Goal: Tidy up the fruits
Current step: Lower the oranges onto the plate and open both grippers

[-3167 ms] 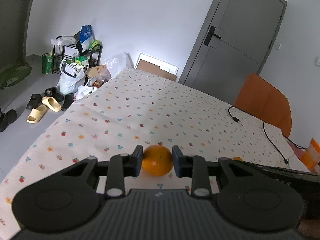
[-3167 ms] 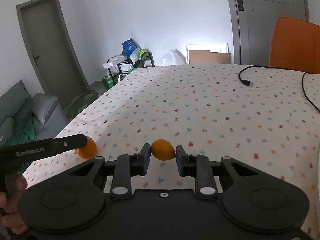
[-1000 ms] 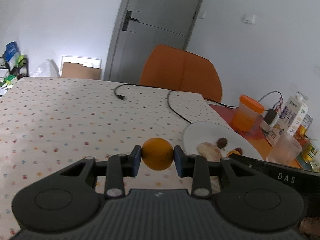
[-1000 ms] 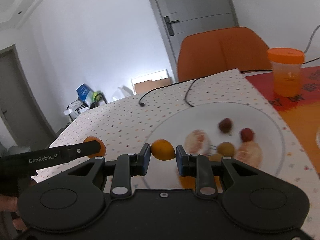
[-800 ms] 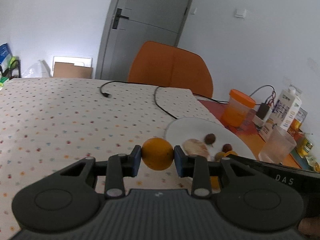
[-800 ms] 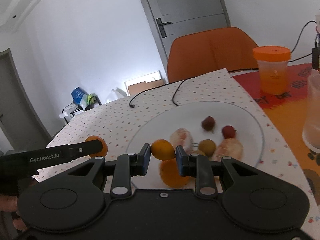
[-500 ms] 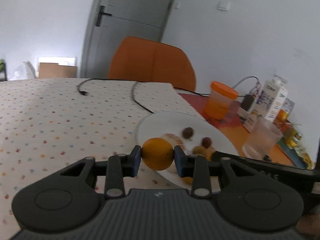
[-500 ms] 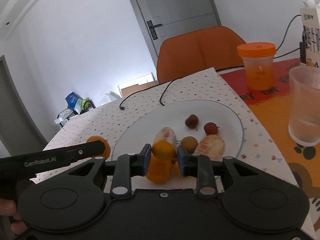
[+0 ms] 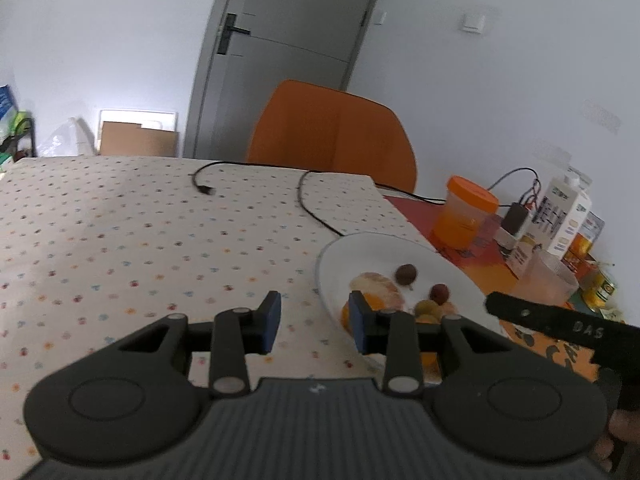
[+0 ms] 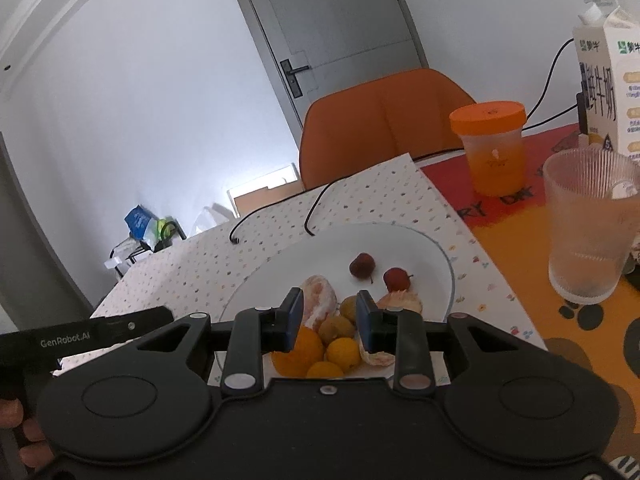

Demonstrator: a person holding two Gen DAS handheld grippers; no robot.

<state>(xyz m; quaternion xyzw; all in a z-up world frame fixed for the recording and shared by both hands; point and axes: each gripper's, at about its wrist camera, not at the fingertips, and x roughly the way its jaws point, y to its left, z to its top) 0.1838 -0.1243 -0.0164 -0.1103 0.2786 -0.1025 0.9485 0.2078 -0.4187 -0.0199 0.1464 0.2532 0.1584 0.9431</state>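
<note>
A white plate [image 10: 436,252] holds several fruits: a large orange [image 10: 302,350], two small yellow-orange fruits [image 10: 342,352], peeled citrus [image 10: 320,298] and two small red fruits [image 10: 362,266]. My right gripper [image 10: 328,320] is open and empty just above the plate's near side. My left gripper [image 9: 314,322] is open and empty over the tablecloth beside the plate's left rim [image 9: 324,276]. The orange [image 9: 346,314] shows partly behind its right finger.
An orange-lidded cup [image 10: 490,148], a ribbed glass [image 10: 588,232] and a milk carton [image 10: 608,76] stand right of the plate. A black cable [image 9: 312,208] lies on the dotted tablecloth [image 9: 120,232]. An orange chair [image 9: 332,136] stands behind the table.
Both grippers have opened and let go of their fruits, which now lie on the plate. Before that both moved right, from the bare tablecloth to the plate.
</note>
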